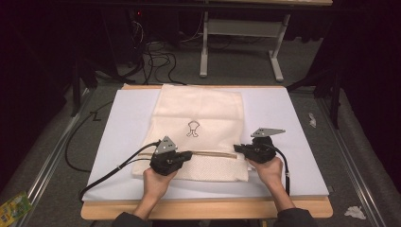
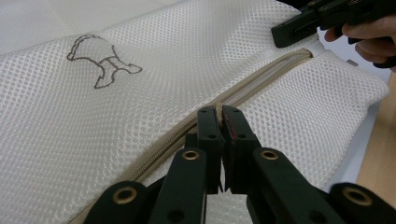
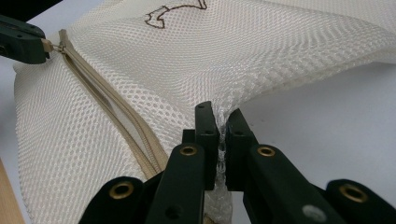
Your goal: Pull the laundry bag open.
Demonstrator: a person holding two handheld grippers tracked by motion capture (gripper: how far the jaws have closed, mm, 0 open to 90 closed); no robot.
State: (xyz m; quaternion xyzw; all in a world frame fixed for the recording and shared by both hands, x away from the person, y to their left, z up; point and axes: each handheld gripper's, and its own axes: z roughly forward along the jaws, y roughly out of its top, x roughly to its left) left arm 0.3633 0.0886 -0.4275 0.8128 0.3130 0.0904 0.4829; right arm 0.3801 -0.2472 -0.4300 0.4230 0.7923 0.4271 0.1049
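Observation:
A cream mesh bag with a small brown outline emblem lies flat on a white sheet. A beige zipper runs across the bag's near part. My left gripper is shut on the zipper pull, partway along the zipper. My right gripper is shut on the bag's mesh edge at the zipper's right end, lifting a fold there. In the right gripper view, the left gripper holds the pull. I cannot tell whether the zipper is open or closed.
The white sheet covers a wooden table with a bare front edge. Black cables trail off the table's left side. Beyond the table stand a desk frame and floor cables. A green packet and crumpled paper lie on the floor.

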